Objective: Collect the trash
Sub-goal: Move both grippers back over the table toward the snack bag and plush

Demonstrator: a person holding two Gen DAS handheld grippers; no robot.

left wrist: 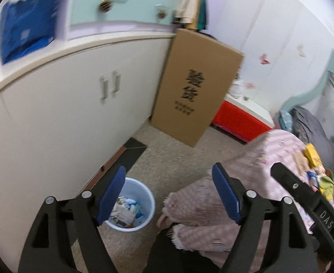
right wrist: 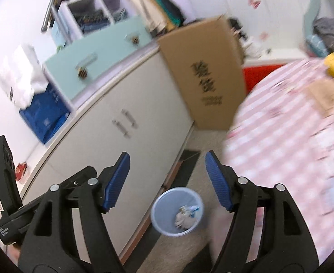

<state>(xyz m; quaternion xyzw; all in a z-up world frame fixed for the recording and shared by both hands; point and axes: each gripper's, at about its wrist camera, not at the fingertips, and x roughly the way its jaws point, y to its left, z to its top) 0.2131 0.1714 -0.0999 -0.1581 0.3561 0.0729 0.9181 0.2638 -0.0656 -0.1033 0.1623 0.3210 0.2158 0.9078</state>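
Both grippers, left gripper (left wrist: pixel 168 195) & right gripper (right wrist: pixel 167 180), are hanging w/ fingers spread, nothing between. Blue trash bin (left wrist: pixel 147 201) is sitting on floor at 6 o'clock, already holding wrappers. Next, I'd be heading toward 3 o'clock for litter (left wrist: pixel 313 157) on the pink checked cloth (left wrist: pixel 278 145), approaching slow.

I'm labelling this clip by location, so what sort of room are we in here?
Most likely a home bedroom. A bed under a pink checked bedspread fills one side, white cabinets line the other, and a small blue wastebasket with wrappers in it stands on the carpet between them.

A cardboard box (left wrist: pixel 194 88) leans against the white cabinet (left wrist: pixel 64 104).
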